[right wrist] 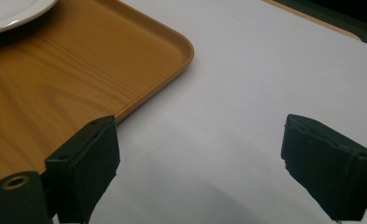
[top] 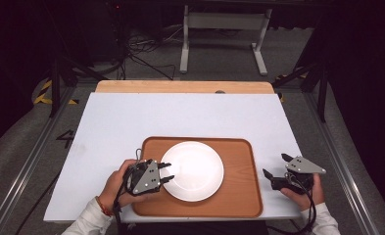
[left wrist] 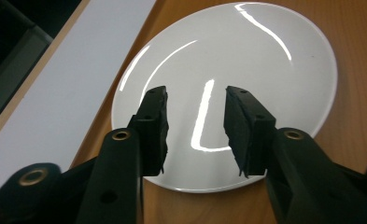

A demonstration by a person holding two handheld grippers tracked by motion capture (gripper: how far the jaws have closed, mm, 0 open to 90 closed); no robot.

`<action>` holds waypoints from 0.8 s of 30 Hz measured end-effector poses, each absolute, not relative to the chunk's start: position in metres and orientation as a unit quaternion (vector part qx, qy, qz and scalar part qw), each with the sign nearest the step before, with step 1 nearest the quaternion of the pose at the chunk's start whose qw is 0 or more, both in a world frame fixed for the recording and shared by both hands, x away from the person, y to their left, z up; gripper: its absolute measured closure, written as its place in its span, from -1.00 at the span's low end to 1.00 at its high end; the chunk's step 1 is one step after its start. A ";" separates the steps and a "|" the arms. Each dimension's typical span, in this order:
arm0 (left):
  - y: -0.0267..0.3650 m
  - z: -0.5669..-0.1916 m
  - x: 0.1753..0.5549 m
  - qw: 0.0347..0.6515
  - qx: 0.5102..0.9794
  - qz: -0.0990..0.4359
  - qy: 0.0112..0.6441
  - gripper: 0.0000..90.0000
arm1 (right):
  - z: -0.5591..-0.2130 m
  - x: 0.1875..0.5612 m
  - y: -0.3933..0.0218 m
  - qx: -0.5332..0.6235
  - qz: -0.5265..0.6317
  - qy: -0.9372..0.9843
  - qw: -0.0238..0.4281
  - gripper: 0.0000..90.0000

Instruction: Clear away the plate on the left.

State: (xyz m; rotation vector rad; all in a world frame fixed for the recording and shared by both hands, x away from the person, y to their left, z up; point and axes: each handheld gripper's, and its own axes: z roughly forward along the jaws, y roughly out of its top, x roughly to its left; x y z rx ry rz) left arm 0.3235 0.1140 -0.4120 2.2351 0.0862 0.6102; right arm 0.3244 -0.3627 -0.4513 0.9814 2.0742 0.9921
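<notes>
A white plate lies empty in a wooden tray near the table's front edge. My left gripper is at the plate's left rim, held by a hand. In the left gripper view the two black jaws of my left gripper stand apart over the glossy plate, with nothing pressed between them. My right gripper hovers over the white tabletop just right of the tray, its jaws wide apart and empty. In the right gripper view, my right gripper faces the tray's corner and a sliver of the plate.
The tray sits on a white board that covers a wooden table. Bare white surface lies behind and to both sides of the tray. Beyond the table are a white desk frame, floor cables and dark stands.
</notes>
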 end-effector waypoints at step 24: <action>0.152 -0.416 0.355 0.385 0.872 0.268 0.143 -0.49 | -0.451 0.324 -0.363 0.372 0.378 0.787 0.315 -0.73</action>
